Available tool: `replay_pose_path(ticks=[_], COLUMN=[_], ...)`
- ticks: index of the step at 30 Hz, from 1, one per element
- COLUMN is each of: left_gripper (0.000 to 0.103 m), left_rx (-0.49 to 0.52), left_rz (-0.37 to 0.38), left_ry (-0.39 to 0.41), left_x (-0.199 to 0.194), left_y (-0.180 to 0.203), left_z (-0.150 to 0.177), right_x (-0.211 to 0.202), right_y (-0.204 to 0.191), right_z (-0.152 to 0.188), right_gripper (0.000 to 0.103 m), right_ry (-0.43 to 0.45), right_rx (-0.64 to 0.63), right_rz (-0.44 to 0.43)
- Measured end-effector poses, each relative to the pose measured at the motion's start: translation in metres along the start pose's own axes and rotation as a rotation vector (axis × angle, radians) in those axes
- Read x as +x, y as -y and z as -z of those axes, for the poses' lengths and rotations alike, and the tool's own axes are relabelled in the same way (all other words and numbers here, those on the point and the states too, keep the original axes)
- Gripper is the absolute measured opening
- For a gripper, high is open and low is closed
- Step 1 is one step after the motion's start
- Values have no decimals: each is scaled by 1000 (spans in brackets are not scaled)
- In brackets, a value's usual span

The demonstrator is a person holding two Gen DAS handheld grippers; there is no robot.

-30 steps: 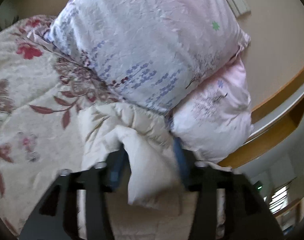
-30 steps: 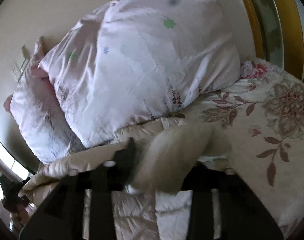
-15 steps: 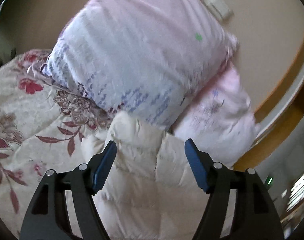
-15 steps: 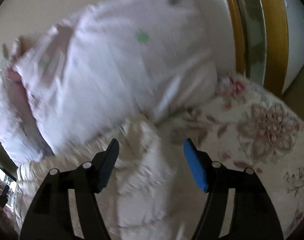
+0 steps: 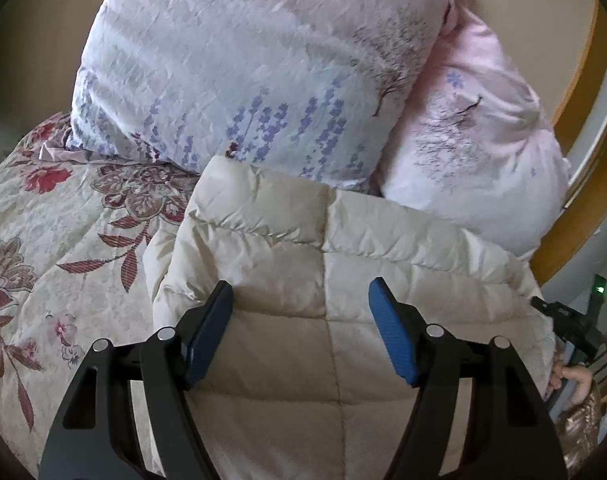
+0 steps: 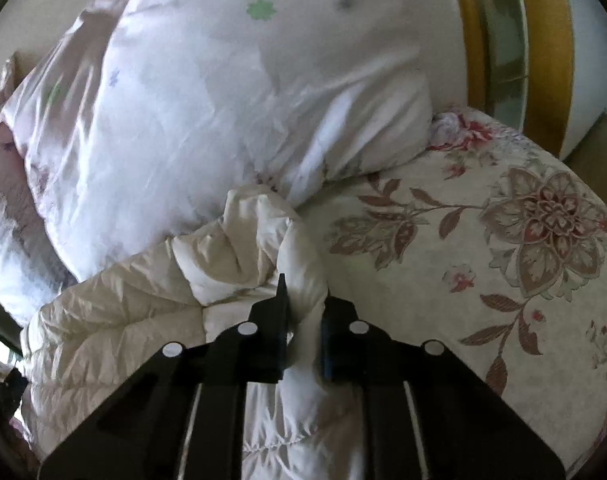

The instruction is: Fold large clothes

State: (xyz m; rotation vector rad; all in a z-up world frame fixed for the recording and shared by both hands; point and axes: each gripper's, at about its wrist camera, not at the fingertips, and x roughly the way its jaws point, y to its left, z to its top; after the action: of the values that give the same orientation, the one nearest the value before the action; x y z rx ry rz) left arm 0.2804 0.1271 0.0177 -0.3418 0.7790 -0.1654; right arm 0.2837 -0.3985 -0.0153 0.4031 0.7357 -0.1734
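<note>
**Right gripper pinching jacket fold, left gripper spread above it**

Left wrist view: left gripper (image 5: 301, 300) with blue-padded fingers (image 5: 389, 330) spread wide, nothing between them, poised over the cream puffer jacket (image 5: 323, 280). Jacket spread on the floral bedspread (image 5: 63, 240), its upper edge touching a lavender-print pillow (image 5: 243, 72), with a pink pillow (image 5: 471, 140) just beside that on the right. Wooden bed frame (image 5: 575, 216) curving along the right edge. No containers anywhere in sight. Compared with one second ago: then clamped on a bunched fold of jacket, now released, the fabric lying flatter and smoother beneath. Compared with half a second ago: equally spread, but sharp rather than blurred, with more of the jacket filling the lower view.

Right wrist view: right gripper (image 6: 303, 320) with fingers drawn close, pinching a bulging fold of the puffer jacket (image 6: 239, 252) between them. Rest of the jacket rumpled to the left, pressed against a large pale pink pillow (image 6: 223, 100); floral bedspread (image 6: 483, 240) on the right, wooden bed frame (image 6: 547, 40) at upper right. Compared with half a second ago: then spread with blue pads showing and nothing held, now closed on fabric again, much as one second ago.
</note>
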Motion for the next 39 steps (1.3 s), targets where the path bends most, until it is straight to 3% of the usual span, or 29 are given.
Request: replay_pose_path(ticks=[10,15,22,26,28,33,36,39], left_gripper=[72,76,82,83,84,85,85,85], left_rx=[-21,-27,-39,-60,-43,-27,-42,-37], left_rz=[-110,-134,-89,-4,7,-1,-30,-59], left_ry=[-8,-13,-30,-4,11,-17,-54,-69], left_x=[34,45,39,-4,-20,-28,-11,0], left_y=[-3,-4,-3,-8,-7,-5,-7,-6], left_z=[6,6,4,9,13,28,34,38], right_x=[33,44,35,-14,-39,-45,-21,-5], right_y=[-11,-12,6,7,2,-12,-13,-8], right_z=[15,18,13,15,22,40,51,58], right_gripper=[17,21,32,33,33,33,32,32], right_ry=[-10,-28,-52,47,72,-16,-106,-126], right_rx=[-47,-59,17,-12,-55,-112,-98,-58], right_rz=[212,239,145,89,19,-83,-49,-53])
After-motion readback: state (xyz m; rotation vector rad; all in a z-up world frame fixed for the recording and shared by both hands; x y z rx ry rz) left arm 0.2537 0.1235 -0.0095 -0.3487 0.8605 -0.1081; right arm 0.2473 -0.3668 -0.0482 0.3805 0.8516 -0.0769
